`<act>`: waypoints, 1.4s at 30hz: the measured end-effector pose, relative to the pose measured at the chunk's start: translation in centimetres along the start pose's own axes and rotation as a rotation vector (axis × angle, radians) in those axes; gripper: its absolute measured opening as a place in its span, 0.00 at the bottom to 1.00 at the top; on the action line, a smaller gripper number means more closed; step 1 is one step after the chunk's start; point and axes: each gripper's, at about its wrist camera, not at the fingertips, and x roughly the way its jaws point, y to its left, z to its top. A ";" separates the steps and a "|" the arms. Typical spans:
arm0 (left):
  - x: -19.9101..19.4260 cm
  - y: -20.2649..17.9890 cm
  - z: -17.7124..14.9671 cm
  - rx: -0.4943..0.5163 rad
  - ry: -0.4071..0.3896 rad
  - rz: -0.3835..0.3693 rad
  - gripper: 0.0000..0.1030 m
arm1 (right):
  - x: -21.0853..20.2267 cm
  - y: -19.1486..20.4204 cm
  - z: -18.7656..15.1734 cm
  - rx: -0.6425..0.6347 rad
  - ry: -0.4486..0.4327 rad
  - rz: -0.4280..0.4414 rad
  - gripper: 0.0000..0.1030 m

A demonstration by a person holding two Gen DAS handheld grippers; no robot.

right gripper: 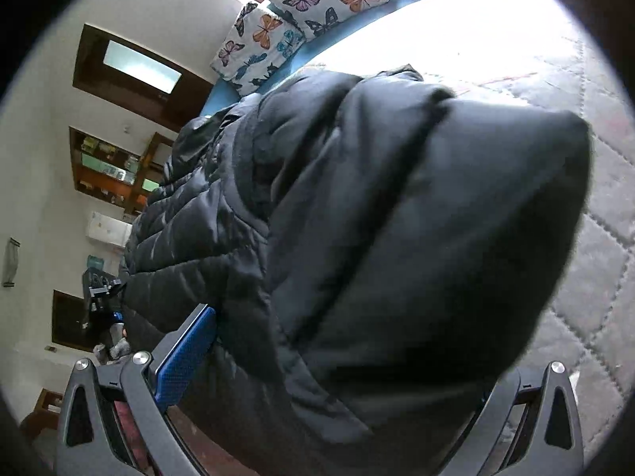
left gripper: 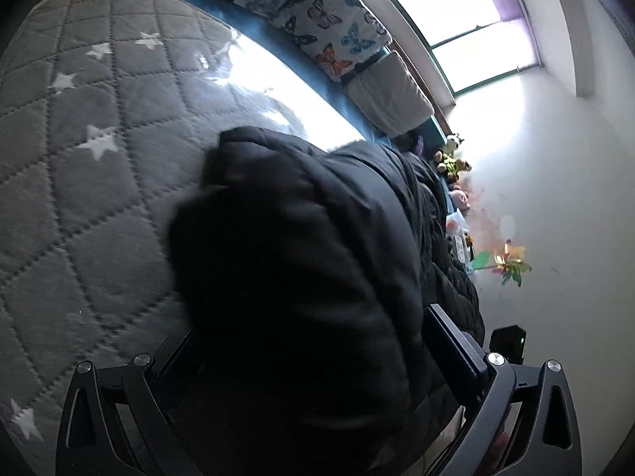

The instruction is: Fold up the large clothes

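Black puffer jacket (left gripper: 301, 261) bunched on the grey star-quilted bed (left gripper: 79, 166), filling centre and lower frame in both views. Left gripper (left gripper: 305, 361) fingers spread wide, jacket bulk between them; can't tell if the pads press. Right gripper (right gripper: 341, 357) also wide around a thick fold (right gripper: 416, 214), blue pad at lower left beside the fabric; grip not clear either.

To do it well: lower both sides evenly, lay the fold flat, press out the puff, release only once the fabric rests on the bed. Butterfly pillows (left gripper: 317, 12) upper frame. No readable brand, label or writing.
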 end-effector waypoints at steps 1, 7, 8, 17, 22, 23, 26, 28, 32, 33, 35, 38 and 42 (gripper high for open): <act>0.2 -0.3 -0.1 0.008 0.003 0.012 1.00 | 0.0 0.0 0.1 0.003 0.004 -0.004 1.00; 1.6 -1.8 0.2 0.048 0.027 0.079 1.00 | -0.1 -0.2 -0.3 0.009 0.004 -0.009 1.00; 1.7 -2.0 0.2 0.056 0.024 0.087 1.00 | -0.2 -0.3 -0.3 0.013 0.011 -0.009 1.00; 2.5 -3.8 -0.4 0.123 0.020 0.154 1.00 | -0.3 -0.4 0.0 0.029 0.025 0.004 1.00; 2.5 -5.1 -0.9 0.196 -0.008 0.198 0.97 | -0.3 0.6 -0.4 0.003 0.015 0.020 1.00; 2.5 -5.4 -1.1 0.210 -0.013 0.207 0.96 | -0.4 0.9 -0.6 -0.012 0.012 0.023 1.00; 2.9 -5.9 -1.0 0.249 -0.021 0.235 0.93 | -0.5 1.5 -0.7 -0.041 0.009 0.018 1.00; 3.1 -6.2 -1.0 0.255 -0.021 0.248 0.93 | -0.3 1.4 -0.6 -0.037 0.011 0.013 1.00; 3.4 -6.5 -0.5 0.253 -0.008 0.250 0.93 | 0.1 1.0 -0.5 -0.035 0.011 0.001 1.00; 3.6 -6.5 -0.3 0.253 -0.005 0.250 0.93 | 0.0 0.8 -0.6 -0.035 0.010 0.002 1.00; 3.6 -6.3 -0.3 0.255 -0.003 0.258 0.93 | 0.1 0.6 -0.6 -0.034 0.008 0.006 1.00; 3.6 -6.4 -0.6 0.261 -0.003 0.268 0.93 | 0.0 0.4 -0.6 -0.035 0.006 0.008 1.00; 3.7 -6.1 -0.3 0.252 0.014 0.263 0.95 | -0.1 0.4 -0.6 -0.032 0.009 0.010 1.00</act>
